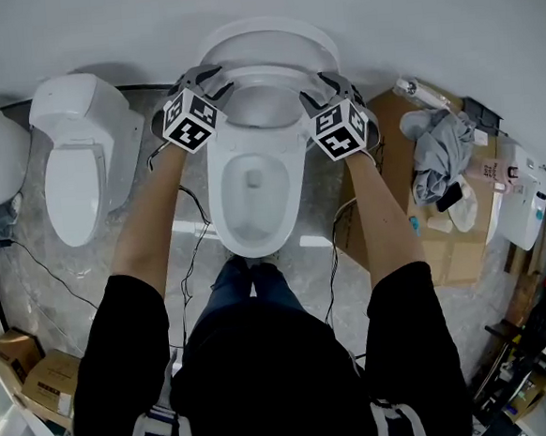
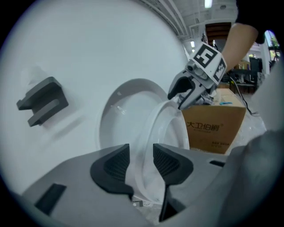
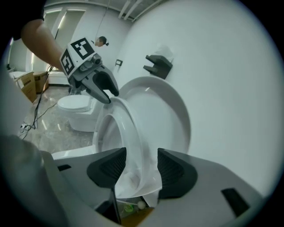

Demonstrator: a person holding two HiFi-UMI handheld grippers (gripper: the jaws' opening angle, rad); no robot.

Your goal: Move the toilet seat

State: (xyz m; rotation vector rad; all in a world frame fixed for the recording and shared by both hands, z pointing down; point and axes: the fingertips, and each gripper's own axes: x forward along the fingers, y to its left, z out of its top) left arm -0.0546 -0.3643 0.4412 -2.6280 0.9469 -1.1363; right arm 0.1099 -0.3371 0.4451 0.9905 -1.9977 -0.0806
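the toilet seat (image 1: 264, 75) stands tipped up over the white bowl (image 1: 222, 197). the left gripper (image 2: 141, 162) has its jaws apart around the seat's left edge. the right gripper (image 3: 142, 167) has its jaws apart around the right edge.

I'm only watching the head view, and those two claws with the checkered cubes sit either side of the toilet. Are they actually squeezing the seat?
Observer: In the left gripper view, the rim of the toilet seat stands between the jaws of the left gripper, with a gap at each pad.
Operator: And the other one?
Observer: In the right gripper view, the right gripper straddles the rim too. Its jaws are wide and do not seem to clamp.
Operator: Is the seat all the way up?
Observer: No. It tilts partway, apart from the lid, which stands upright behind it.
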